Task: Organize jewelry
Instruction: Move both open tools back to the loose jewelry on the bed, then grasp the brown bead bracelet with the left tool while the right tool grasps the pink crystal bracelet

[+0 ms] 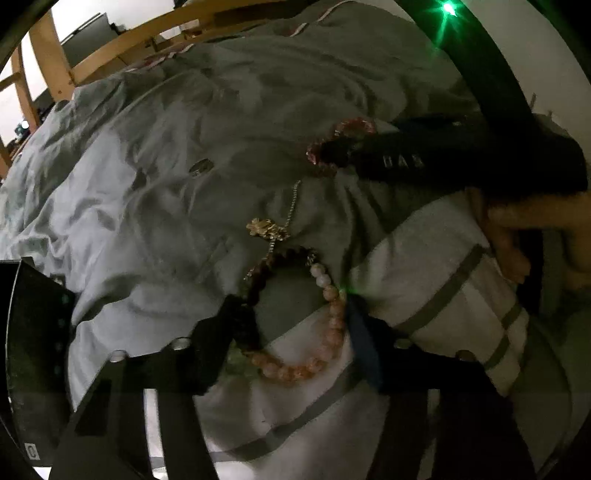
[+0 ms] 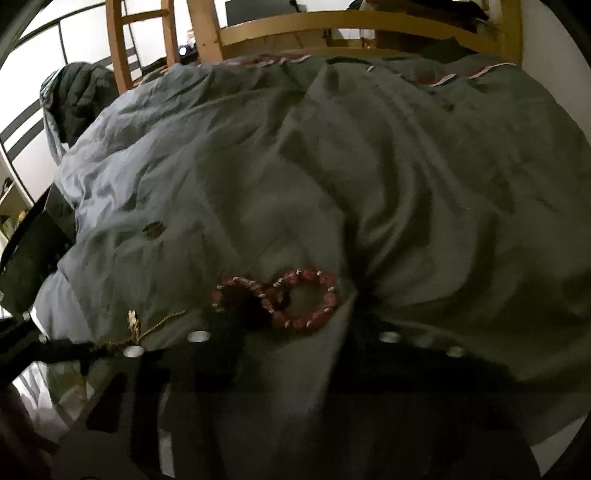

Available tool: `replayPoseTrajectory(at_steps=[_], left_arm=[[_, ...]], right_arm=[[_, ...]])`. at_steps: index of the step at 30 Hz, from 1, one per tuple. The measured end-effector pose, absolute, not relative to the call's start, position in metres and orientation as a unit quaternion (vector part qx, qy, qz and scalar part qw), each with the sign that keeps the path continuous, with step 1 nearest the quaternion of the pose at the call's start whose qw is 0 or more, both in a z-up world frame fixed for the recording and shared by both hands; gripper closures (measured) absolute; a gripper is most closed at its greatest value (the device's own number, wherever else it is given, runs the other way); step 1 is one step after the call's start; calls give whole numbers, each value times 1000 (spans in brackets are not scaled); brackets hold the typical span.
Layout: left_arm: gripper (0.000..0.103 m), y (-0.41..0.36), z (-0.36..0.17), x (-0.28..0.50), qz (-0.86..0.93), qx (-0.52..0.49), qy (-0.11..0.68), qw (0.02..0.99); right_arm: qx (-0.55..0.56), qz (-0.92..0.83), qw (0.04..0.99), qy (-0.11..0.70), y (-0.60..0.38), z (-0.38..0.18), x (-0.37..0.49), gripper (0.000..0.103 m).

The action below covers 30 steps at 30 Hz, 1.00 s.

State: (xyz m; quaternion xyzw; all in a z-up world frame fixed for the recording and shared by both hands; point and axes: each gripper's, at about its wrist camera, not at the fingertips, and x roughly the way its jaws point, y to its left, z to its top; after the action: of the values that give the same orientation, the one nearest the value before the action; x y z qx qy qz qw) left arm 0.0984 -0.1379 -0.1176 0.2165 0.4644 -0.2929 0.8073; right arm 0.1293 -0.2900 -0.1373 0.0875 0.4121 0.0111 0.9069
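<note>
a rumpled grey duvet [image 2: 369,166] covers the bed, with a striped white cloth [image 1: 443,280] laid at my near edge and a wooden bed frame [image 2: 351,22] at twelve o'clock.

nearest, my left claw [image 1: 295,325] points steeply down over the peach bead bracelet [image 1: 328,332]. its loop lies between my two dark fingers, one at nine o'clock of it, the blue-tipped one at three. the jaws stand part open around it; i cannot tell whether the pads press on the beads yet. just beyond, at twelve o'clock, lies a dark bead strand [image 1: 284,258], then the gold pendant [image 1: 267,227] on its thin chain.

further off, my right claw [image 2: 295,325] reaches the pink bead bracelet [image 2: 306,299], whose loop is twisted into a figure eight on the duvet. one dark finger seems to sit inside the left loop; whether it is clenched on the beads i cannot tell.

i judge this the pick-up step, both hands closing on one bracelet each. the next move calls for pinching bead, not fabric, and lifting straight so the neighbouring strand and chain do not drag along.
</note>
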Motion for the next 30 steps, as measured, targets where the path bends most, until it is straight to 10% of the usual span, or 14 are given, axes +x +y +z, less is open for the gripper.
replayPoseTrajectory(at_steps=[5,12,24,26,29,30], left_arm=[[68,-128,-109,102,-309,179,479,802],[90,-127,-92,89,-328,187,454,807],[94,-117,-85,103,-330,149,466,808],[82,-119,-91,103,-325,152,475,804],[22,-126,-98,103,-300,175,471,810],[22,-129,-99,99,-285,194,454,822]], right_arm=[[101,-2,917,385,-299,-127,122,88],[173,26,938,301,-313,-97,102,89],[150,45,929,335,-299,-104,114,85],[136,27,921,365,-295,-118,119,38],[122,25,919,373,-288,-128,122,35],[111,19,918,380,-286,-131,124,36]])
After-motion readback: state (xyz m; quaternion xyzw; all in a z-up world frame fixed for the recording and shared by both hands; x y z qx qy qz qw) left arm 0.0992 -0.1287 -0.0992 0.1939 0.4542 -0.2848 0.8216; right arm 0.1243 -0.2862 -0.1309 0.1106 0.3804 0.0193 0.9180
